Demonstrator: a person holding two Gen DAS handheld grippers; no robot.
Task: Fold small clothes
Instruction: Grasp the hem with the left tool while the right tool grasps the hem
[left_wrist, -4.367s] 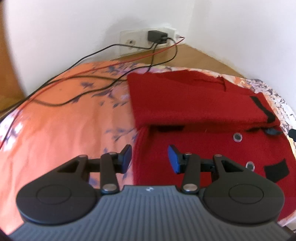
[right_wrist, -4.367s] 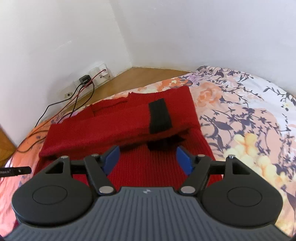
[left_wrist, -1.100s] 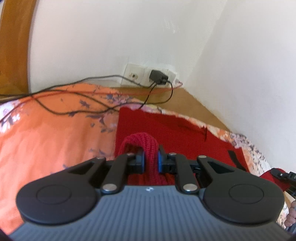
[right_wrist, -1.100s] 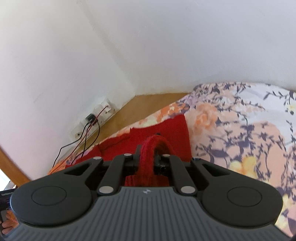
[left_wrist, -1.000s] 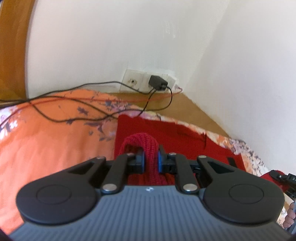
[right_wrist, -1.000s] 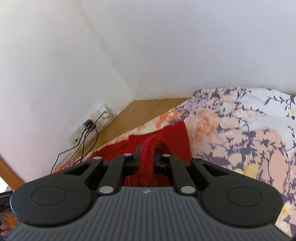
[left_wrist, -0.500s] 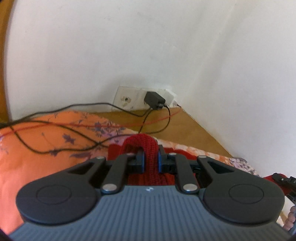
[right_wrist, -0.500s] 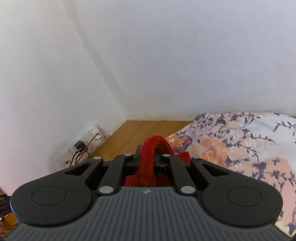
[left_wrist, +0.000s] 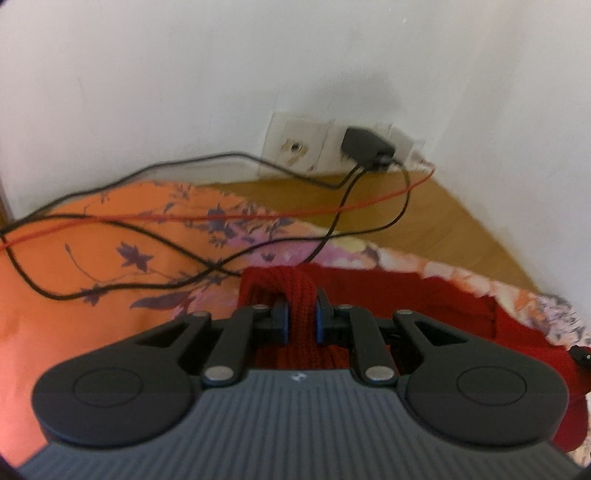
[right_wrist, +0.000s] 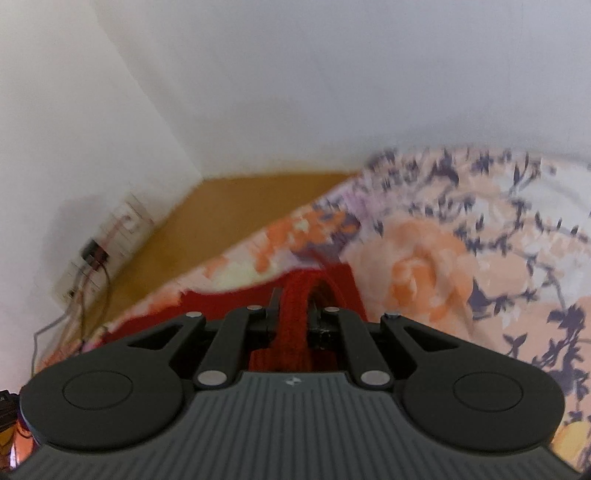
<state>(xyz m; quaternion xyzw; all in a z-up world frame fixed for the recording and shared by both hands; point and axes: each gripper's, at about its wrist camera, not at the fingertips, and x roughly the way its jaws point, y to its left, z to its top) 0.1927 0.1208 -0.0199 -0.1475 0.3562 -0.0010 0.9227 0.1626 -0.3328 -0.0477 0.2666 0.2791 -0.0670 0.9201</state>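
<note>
My left gripper (left_wrist: 301, 319) and right gripper (right_wrist: 291, 319) each have jaws pinching a bunched edge of the red knitted garment (left_wrist: 424, 295). Since a second ago both have carried that edge forward over the floral bedsheet (right_wrist: 461, 266); the far portion now lies nearly covered. Judgement: fold almost complete, release next.

Soft daylight washed both fisheye views; motion blur smeared the floral bedsheet (right_wrist: 461, 258) in the right view, with edges bowed and dark-cornered.
</note>
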